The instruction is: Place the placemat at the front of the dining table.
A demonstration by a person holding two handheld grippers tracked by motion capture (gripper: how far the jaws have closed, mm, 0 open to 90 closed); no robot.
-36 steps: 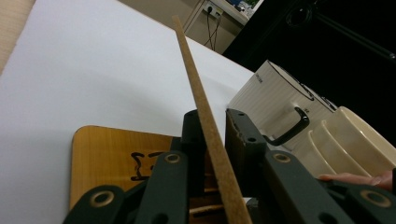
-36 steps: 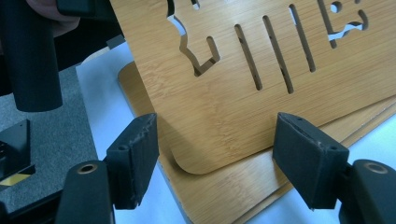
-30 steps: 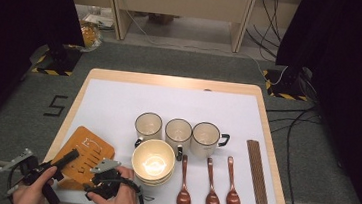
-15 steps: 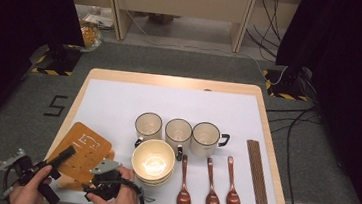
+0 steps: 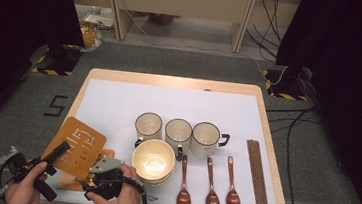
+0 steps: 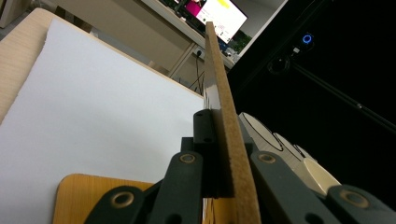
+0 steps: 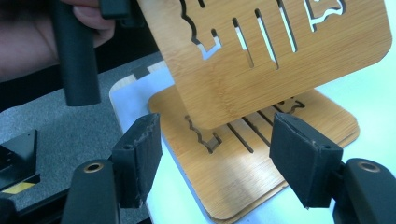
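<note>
A wooden cut-out board (image 5: 78,143) is lifted and tilted above a stack of similar boards (image 5: 68,182) at the table's front left. My left gripper (image 5: 62,149) is shut on the lifted board's edge; in the left gripper view the board (image 6: 223,102) stands edge-on between the jaws of that gripper (image 6: 223,163). My right gripper (image 5: 90,182) is open just right of the stack. In the right gripper view its fingers (image 7: 140,154) stand wide apart around the near corner of the stack (image 7: 261,158), with the lifted board (image 7: 280,56) hanging over it.
A cream bowl (image 5: 152,161) sits right beside the stack. Three mugs (image 5: 178,132) stand in a row behind it. Three wooden spoons (image 5: 207,185) and a bundle of chopsticks (image 5: 257,174) lie to the right on the white mat (image 5: 179,102).
The lifted board has risen and tilted more steeply away from the stack, with the left gripper still on it. My right gripper has barely moved.
</note>
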